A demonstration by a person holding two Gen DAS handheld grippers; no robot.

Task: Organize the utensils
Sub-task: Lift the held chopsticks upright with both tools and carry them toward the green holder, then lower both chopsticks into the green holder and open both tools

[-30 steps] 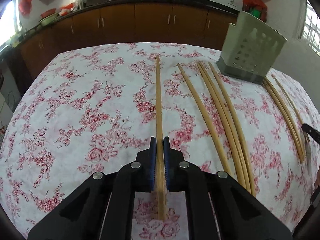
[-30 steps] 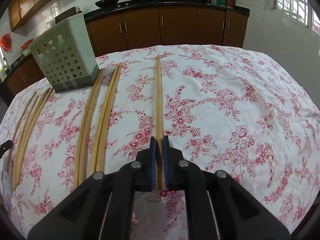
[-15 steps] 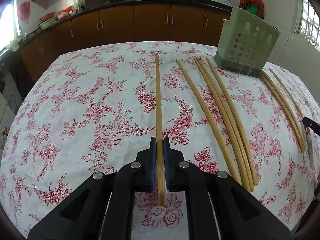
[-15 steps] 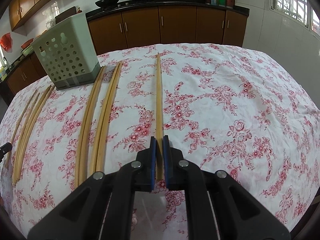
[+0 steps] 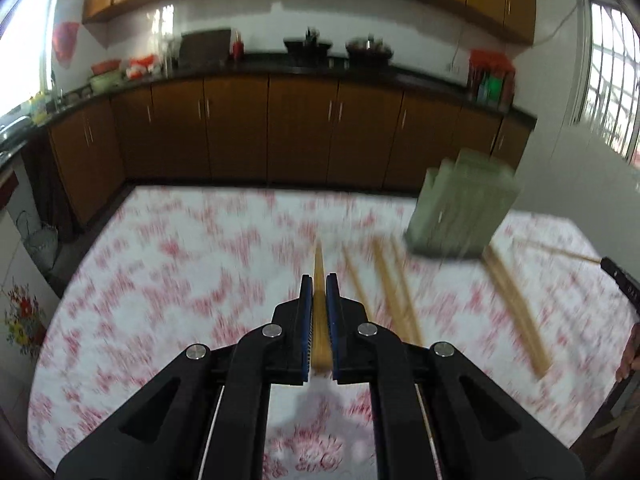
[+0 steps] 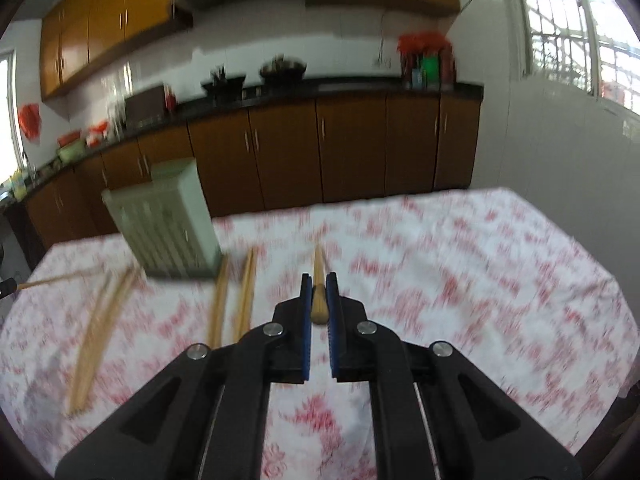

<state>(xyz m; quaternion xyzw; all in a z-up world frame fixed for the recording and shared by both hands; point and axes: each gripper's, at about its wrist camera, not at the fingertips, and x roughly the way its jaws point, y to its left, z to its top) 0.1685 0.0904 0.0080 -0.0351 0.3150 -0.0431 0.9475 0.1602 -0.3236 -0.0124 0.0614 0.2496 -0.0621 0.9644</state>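
Note:
My left gripper (image 5: 319, 280) is shut on a wooden chopstick (image 5: 319, 264) that points forward above the table. My right gripper (image 6: 319, 280) is shut on another wooden chopstick (image 6: 319, 262), also raised. A pale green perforated utensil holder (image 5: 464, 212) stands at the right in the left wrist view and at the left in the right wrist view (image 6: 168, 224). Several loose chopsticks (image 5: 394, 292) lie on the floral tablecloth beside it; more show in the right wrist view (image 6: 244, 296). Both views are blurred by motion.
The table carries a white cloth with red flowers (image 5: 180, 300). Brown kitchen cabinets (image 5: 280, 132) and a black counter with pots stand behind it. The tip of the other gripper (image 5: 618, 276) shows at the right edge, holding its chopstick.
Both grippers have lifted and tilted up with their chopsticks, so the view now takes in cabinets and wall. The holder and loose chopsticks have stayed put.

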